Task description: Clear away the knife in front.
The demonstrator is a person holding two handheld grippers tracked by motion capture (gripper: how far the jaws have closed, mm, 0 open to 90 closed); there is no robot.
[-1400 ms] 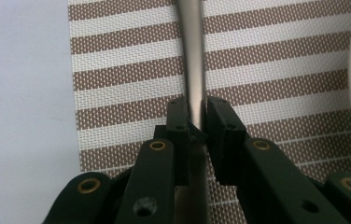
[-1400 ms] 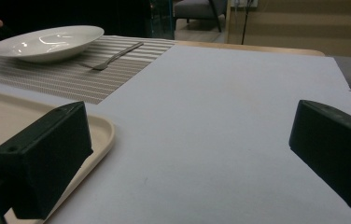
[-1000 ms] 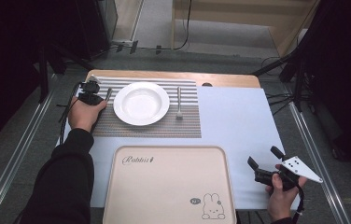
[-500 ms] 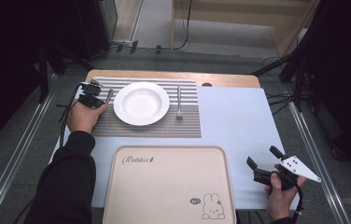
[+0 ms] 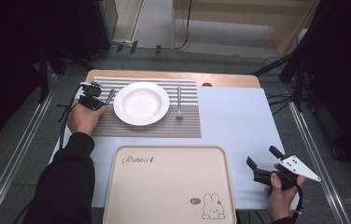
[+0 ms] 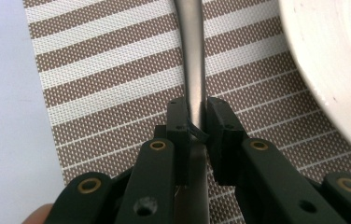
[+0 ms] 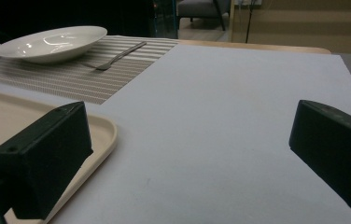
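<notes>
1. The left tongs [image 5: 100, 99], held in the person's left hand [image 5: 84, 119] at the far left of the desk [image 5: 239, 121], were pinching the handle of a metal utensil [image 6: 193, 65]; in the left gripper view the two black pads pressed against the handle from either side.
2. The utensil lay on the left part of the striped placemat [image 5: 187, 126], just beside the left rim of the white plate [image 5: 141, 103]; its working end could not be told from these views.
3. The plate stood on the placemat, roughly at its middle, with its rim at the right edge of the left gripper view.
4. A fork [image 5: 179, 102] lay on the placemat to the right of the plate, apart from it, handle pointing to the far side of the desk.
5. A beige tray [image 5: 169, 186] bearing a rabbit drawing lay at the near edge of the desk, nearer the person than the placemat and apart from it.
6. The right tongs [image 5: 263, 157], held in the right hand [image 5: 281, 198] at the near right corner of the desk, stood spread wide with nothing between them, just right of the tray; in the right gripper view bare desk lay between the two pads.
</notes>
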